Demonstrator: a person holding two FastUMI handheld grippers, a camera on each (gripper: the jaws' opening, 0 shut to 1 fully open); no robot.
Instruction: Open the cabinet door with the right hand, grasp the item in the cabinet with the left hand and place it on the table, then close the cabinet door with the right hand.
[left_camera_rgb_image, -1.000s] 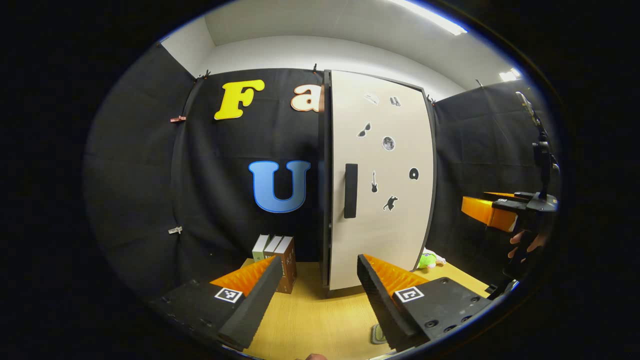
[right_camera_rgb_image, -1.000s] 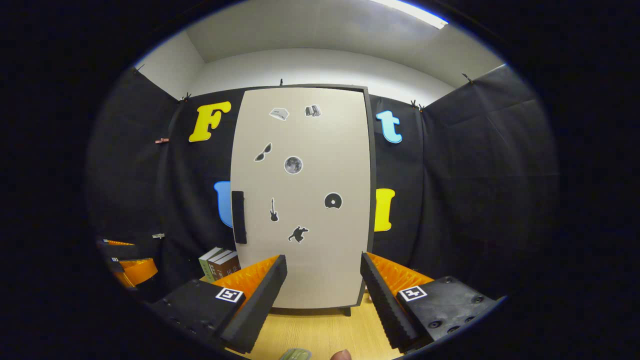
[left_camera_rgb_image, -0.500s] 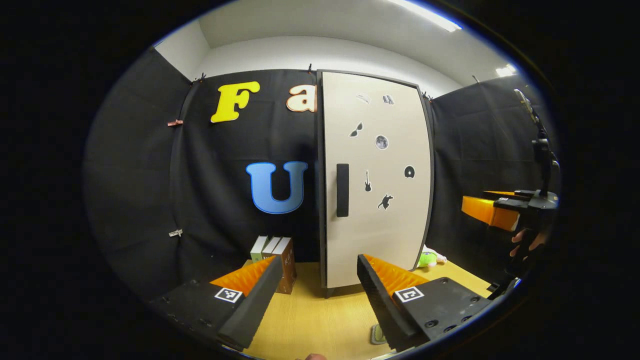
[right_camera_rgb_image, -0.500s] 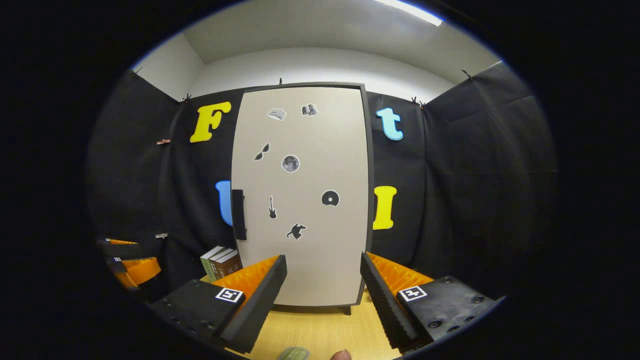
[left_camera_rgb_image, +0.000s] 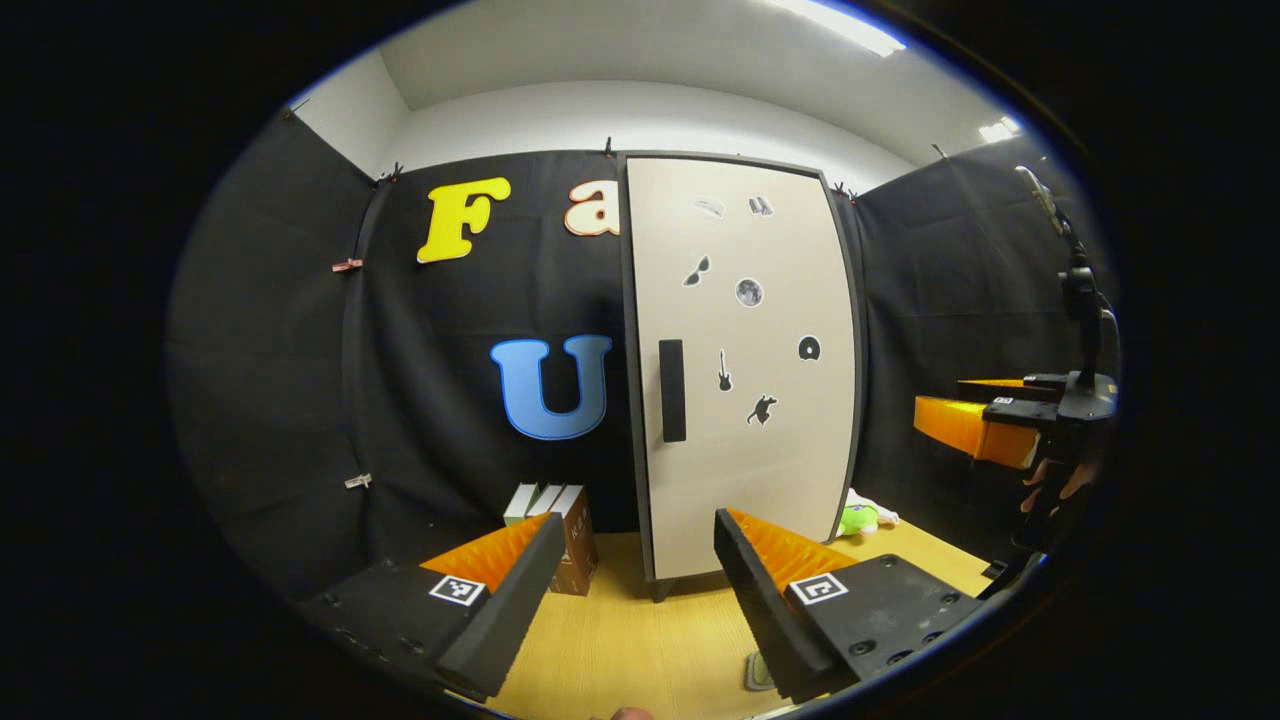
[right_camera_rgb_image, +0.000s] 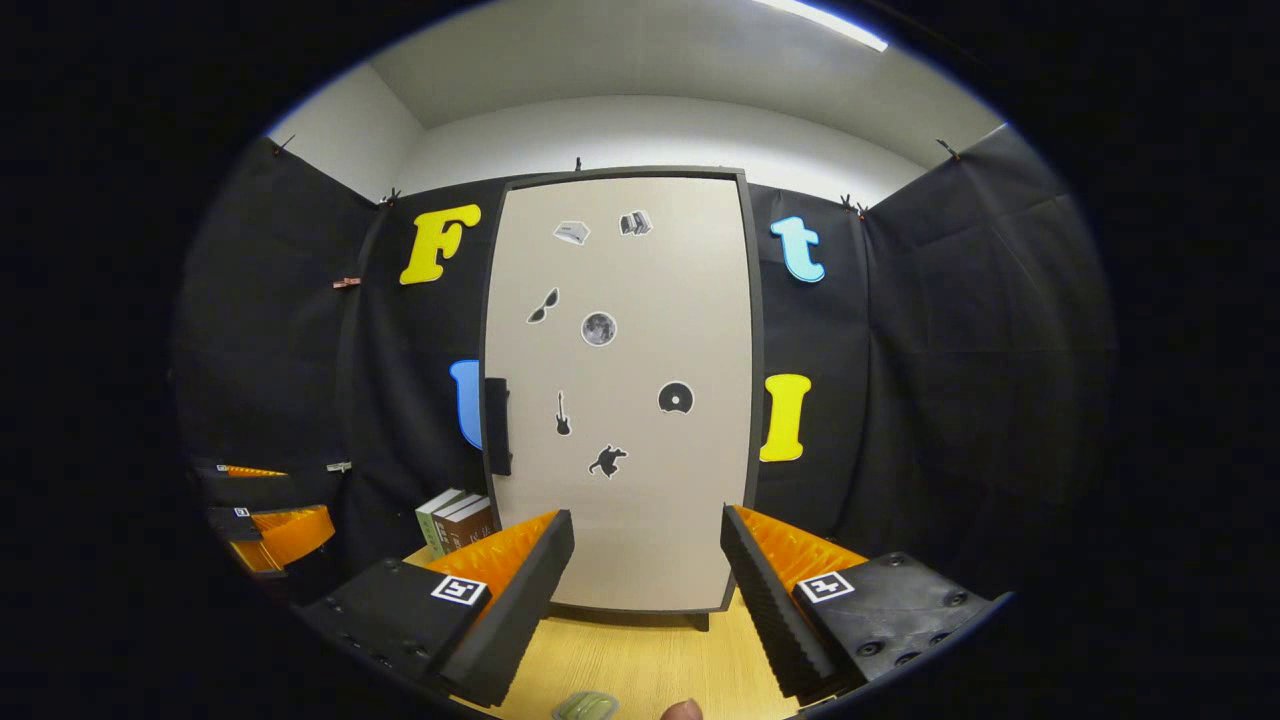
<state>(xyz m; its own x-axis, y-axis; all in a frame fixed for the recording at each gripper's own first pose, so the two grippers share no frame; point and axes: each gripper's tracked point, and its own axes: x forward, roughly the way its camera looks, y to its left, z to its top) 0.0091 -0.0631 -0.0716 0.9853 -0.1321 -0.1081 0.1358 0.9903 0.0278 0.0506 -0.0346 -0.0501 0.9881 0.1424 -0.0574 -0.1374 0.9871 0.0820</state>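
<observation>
Left gripper view: our left tongs (left_camera_rgb_image: 628, 590) gape empty above the bench (left_camera_rgb_image: 640, 640), facing the shut cabinet door (left_camera_rgb_image: 745, 370). Right gripper view: our right tongs (right_camera_rgb_image: 645, 590) gape too, well short of the handle (right_camera_rgb_image: 497, 425). We judge the item hidden inside, every step undone.

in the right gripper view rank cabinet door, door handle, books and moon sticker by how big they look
1. cabinet door
2. books, though their lower part is hidden by the claw finger
3. door handle, close to the books in look
4. moon sticker
</observation>
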